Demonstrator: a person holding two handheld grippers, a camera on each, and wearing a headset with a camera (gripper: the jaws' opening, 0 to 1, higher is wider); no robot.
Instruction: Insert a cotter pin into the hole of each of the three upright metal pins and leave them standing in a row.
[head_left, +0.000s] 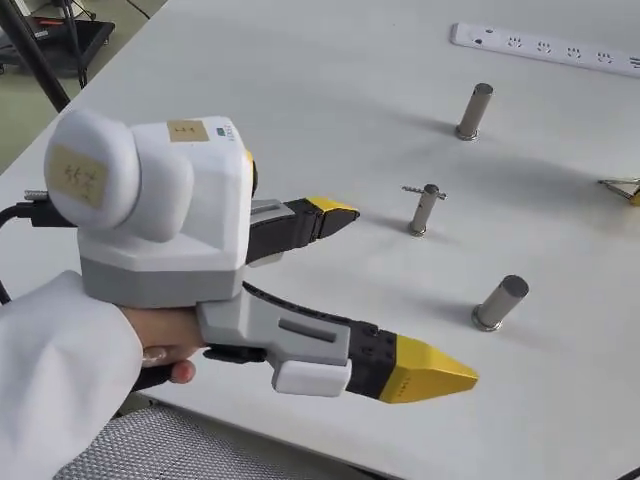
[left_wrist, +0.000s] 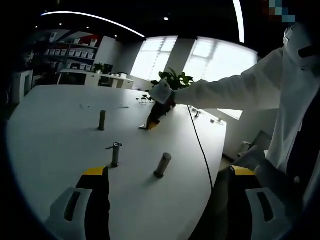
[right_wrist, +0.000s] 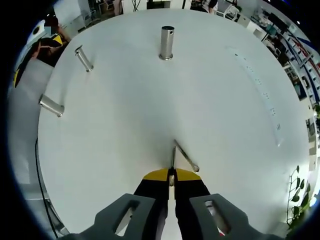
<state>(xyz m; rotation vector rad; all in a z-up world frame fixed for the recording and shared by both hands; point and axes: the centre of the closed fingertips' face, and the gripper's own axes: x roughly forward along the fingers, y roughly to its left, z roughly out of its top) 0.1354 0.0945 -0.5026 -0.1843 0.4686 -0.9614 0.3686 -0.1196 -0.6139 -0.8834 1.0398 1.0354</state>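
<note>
Three upright metal pins stand in a row on the white table: a far pin, a middle pin and a near pin. A cotter pin sits crosswise through the top of the middle one. My left gripper hovers to their left, jaws wide open and holding nothing. In the left gripper view the middle pin and the near pin lie just ahead. My right gripper is shut on a second cotter pin, low over the table, with the far pin ahead of it.
A white power strip lies along the far side of the table. The table's near edge runs just below my left gripper. A black cable trails across the table from the right gripper.
</note>
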